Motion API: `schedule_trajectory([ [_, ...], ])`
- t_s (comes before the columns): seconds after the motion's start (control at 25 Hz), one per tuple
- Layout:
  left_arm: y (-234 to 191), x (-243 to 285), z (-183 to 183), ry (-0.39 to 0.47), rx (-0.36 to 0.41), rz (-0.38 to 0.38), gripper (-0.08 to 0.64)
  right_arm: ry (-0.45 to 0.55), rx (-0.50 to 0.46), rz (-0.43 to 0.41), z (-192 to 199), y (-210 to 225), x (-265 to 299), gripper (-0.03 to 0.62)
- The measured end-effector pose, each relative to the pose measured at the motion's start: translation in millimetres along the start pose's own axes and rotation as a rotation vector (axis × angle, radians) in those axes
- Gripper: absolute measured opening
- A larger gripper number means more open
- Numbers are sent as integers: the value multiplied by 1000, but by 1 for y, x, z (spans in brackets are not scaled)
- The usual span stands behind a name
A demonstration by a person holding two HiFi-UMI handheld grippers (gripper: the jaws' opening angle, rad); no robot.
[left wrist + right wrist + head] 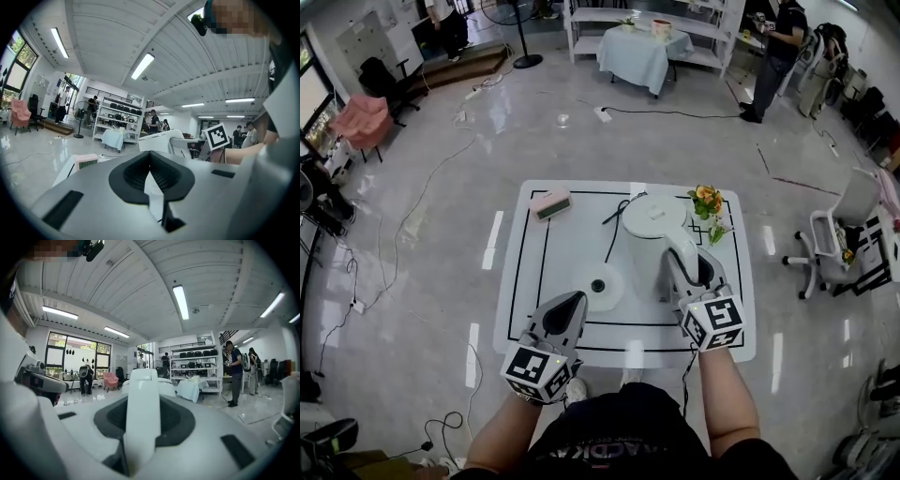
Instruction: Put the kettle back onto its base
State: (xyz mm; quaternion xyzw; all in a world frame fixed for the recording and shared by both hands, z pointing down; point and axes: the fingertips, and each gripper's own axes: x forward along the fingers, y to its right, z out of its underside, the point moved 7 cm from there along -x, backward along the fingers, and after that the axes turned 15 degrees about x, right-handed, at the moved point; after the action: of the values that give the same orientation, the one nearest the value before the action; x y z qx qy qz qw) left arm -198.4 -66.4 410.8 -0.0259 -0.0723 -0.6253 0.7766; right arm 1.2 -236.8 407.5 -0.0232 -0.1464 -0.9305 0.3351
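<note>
The white kettle [652, 225] is at the table's middle right, and its cord runs off to the back. My right gripper [687, 265] is shut on the kettle's handle [142, 413], which stands upright between the jaws in the right gripper view. The round white base [600, 286] lies on the table just left of the kettle, with nothing on it. My left gripper [577, 300] is shut and empty, its tip close to the base's near-left edge. In the left gripper view the jaws [150, 171] meet, with the kettle [161, 139] beyond them. Whether the kettle touches the table I cannot tell.
A pink and white box [550, 202] sits at the table's back left. A small bunch of flowers [709, 204] stands at the back right, close to the kettle. The white table [525, 281] has black lines. An office chair [834, 239] is to the right.
</note>
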Motion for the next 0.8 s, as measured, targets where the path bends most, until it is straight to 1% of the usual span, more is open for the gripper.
schedule_trajectory([
  [0.4,-28,-39,6,-14,-25,-89,3,6,16,-142,-2,-65,48,118],
  [0.8,-54,-68,17,-29,-42,-135,3,-14,31,-214,15,-103,84,118],
])
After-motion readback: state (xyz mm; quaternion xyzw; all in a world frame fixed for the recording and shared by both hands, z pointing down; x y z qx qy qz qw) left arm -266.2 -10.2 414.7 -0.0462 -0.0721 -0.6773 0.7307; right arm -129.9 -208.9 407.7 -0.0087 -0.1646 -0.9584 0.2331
